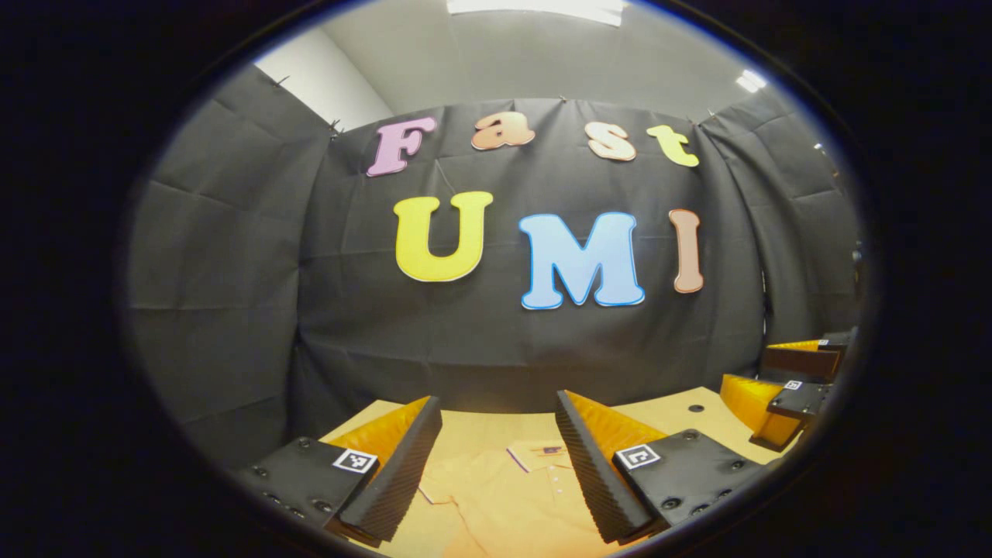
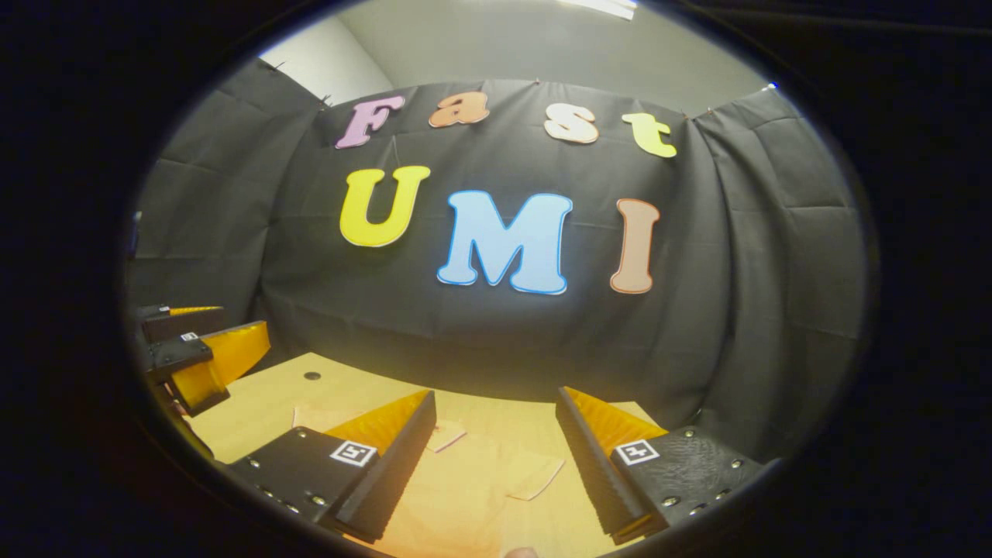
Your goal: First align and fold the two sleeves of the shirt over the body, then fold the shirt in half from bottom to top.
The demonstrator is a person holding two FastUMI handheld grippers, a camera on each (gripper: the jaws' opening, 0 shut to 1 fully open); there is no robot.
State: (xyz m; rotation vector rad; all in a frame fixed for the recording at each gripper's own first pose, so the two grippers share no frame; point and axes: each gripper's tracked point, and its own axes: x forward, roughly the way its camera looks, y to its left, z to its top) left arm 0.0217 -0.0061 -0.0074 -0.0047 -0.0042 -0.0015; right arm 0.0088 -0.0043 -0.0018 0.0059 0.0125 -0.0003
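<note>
Shirt (image 1: 504, 496), orange, is laid flat on the wooden table (image 2: 256, 403) toward its far edge, collar nearest the black cloth wall, while left gripper (image 1: 496, 465) and right gripper (image 2: 496, 465) are held above it, both released, fingers spread wide.
</note>
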